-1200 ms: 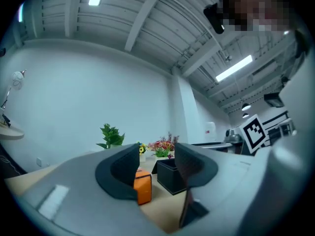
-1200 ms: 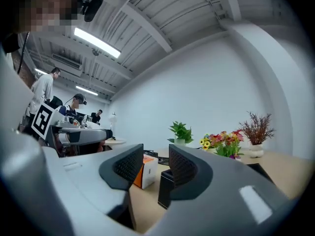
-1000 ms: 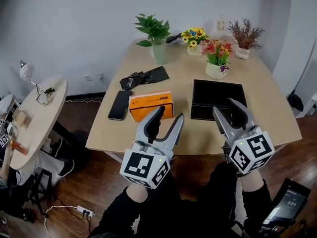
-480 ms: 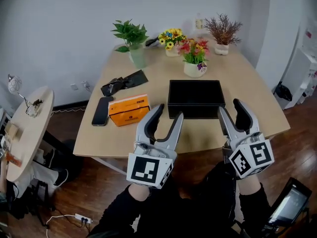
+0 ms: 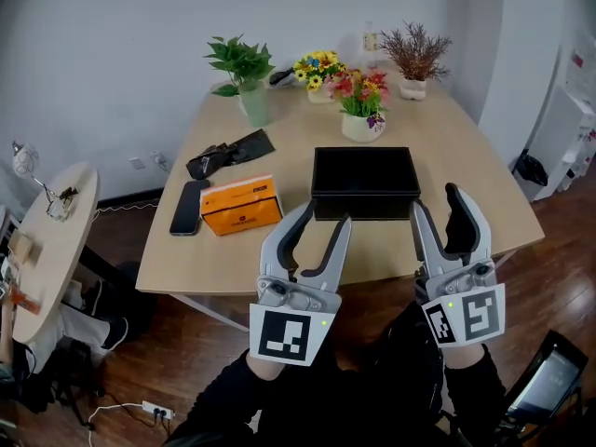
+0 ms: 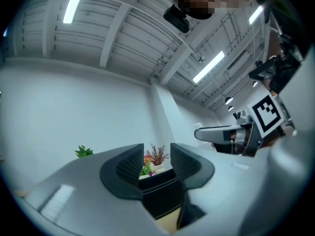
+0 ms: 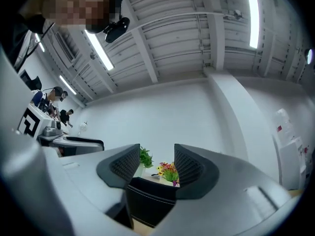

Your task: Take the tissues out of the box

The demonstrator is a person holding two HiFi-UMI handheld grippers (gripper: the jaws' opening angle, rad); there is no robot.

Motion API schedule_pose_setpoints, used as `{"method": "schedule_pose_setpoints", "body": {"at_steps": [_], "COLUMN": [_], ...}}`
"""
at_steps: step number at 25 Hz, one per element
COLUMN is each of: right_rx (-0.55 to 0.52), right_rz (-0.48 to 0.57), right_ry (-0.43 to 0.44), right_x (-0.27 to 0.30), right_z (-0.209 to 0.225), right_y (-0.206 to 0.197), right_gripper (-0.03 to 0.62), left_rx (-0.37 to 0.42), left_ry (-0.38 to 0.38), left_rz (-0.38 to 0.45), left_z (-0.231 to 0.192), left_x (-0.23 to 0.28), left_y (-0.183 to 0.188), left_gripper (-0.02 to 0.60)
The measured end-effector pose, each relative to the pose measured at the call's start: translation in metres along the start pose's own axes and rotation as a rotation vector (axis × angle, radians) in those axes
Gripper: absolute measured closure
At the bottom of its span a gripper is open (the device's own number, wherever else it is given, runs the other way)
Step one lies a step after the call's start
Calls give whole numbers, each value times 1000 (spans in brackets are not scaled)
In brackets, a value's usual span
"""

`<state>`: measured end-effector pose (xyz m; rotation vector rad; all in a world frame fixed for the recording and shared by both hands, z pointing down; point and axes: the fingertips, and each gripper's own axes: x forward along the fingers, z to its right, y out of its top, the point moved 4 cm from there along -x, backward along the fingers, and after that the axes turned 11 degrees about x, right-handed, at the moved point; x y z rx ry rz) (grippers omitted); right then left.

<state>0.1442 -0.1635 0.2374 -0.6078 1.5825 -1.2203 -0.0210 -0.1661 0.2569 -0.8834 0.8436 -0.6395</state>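
- The left gripper point(image 5: 322, 218) hovered off the worktop's point(image 5: 456, 156) front edge, its jaws closing on nothing.
- The right gripper point(image 5: 438, 203) hovered alongside, jaws apart and empty.
- The orange tissue box point(image 5: 241, 205) lay near the worktop's left edge.

An office meeting room: a large wooden table point(image 5: 461, 166) at centre frame, potted plants point(image 5: 240, 63) along its far edge, white walls point(image 5: 112, 45), strip lights point(image 7: 252, 18) on the exposed ceiling.
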Motion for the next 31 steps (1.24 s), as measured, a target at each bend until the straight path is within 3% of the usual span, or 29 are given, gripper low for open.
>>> {"method": "schedule_pose_setpoints", "body": {"at_steps": [3,31], "right_rx": [-22,-48], "right_rz": [8,-6], "right_ry": [-9,-25], "right_x": [1,-1], "right_z": [-5,0], "right_y": [-2,-4], "right_gripper": [385,422], "left_rx": [26,-5], "left_ry": [8,-1], "left_rz": [-4,-38], "left_z": [-2,1], "left_x": [-3,-3], "left_y": [1,-11], "left_gripper": [431,431]}}
